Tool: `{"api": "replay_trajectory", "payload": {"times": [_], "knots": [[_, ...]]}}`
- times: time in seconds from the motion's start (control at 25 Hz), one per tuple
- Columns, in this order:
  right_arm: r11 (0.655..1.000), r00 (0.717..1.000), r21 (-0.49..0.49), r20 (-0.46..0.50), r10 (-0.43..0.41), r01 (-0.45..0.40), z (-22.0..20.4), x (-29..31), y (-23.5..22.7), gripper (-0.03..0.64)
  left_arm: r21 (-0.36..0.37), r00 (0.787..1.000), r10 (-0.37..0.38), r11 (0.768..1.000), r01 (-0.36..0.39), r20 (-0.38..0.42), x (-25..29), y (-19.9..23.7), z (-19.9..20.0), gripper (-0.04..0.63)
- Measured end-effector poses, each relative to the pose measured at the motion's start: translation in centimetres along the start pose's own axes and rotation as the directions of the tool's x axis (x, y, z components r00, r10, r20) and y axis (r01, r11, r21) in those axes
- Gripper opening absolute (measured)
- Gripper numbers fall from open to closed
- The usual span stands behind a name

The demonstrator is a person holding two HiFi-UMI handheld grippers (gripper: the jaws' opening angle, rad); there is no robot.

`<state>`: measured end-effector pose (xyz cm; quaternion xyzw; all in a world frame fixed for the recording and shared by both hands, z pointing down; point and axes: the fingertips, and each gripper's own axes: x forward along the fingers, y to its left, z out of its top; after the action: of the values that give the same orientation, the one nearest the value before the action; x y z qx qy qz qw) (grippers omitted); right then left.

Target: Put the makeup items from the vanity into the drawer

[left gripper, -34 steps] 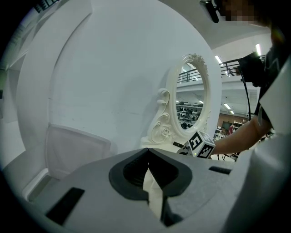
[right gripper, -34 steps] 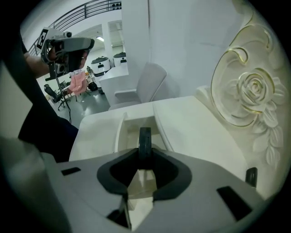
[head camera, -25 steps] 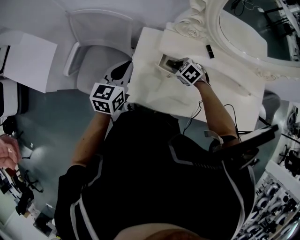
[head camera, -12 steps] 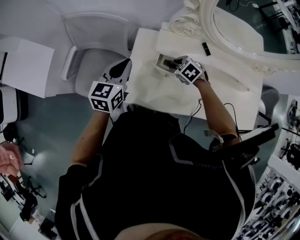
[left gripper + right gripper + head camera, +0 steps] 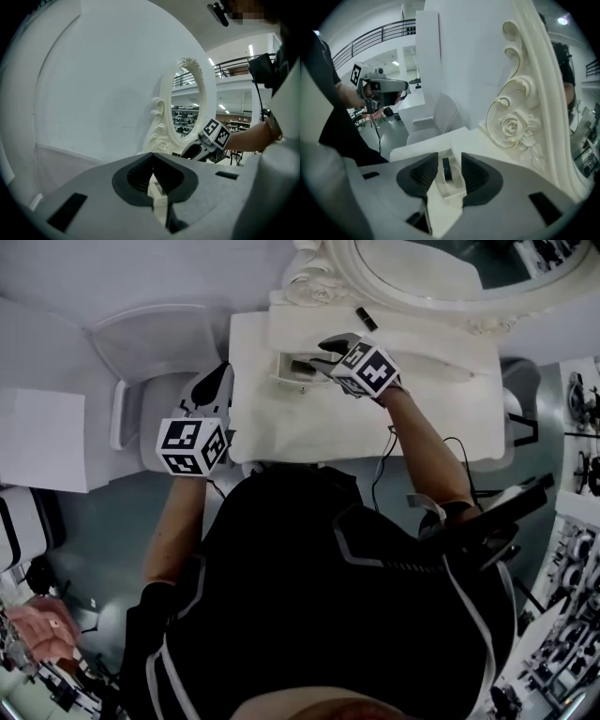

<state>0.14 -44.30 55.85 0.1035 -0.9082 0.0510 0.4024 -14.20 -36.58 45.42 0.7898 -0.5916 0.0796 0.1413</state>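
Your right gripper (image 5: 323, 352) sat above drawer (image 5: 281, 379), upper centre; jaws just spread, pinching nothing; dark item (image 5: 302, 366) lay inside. Left gripper (image 5: 217, 376) jaws pressed together, empty. Tube (image 5: 366, 319) by mirror (image 5: 431, 263) not yet stowed.

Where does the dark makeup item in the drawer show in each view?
Head view: the dark makeup item lies in the drawer, upper centre, just left of the right gripper.
Left gripper view: not in it.
Right gripper view: the item, lower centre, between the just-opened fingers, untouched.
Shared landmark: the carved mirror frame.
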Motion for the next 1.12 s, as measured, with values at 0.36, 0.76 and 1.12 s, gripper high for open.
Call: {"api": "replay_trajectory", "payload": {"times": [0.36,0.76,1.12], "knots": [[0.991,0.978,0.049,0.164,-0.131,0.125,4.0,-7.0,-1.4,0.129,0.102,0.995,-0.064,0.993,0.057,0.071,2.7,-1.4,4.8,0.003],[0.896,0.827,0.200,0.347,-0.443,0.396,7.4,-17.9,-2.3,0.041,0.100,0.981,-0.097,0.992,0.081,0.166,1.0,-1.8,11.1,0.003],[0.783,0.654,0.408,0.435,-0.619,0.470,7.9,-24.6,-2.2,0.006,0.073,0.973,-0.149,0.988,0.139,0.174,1.0,-3.0,12.5,0.003]]}}
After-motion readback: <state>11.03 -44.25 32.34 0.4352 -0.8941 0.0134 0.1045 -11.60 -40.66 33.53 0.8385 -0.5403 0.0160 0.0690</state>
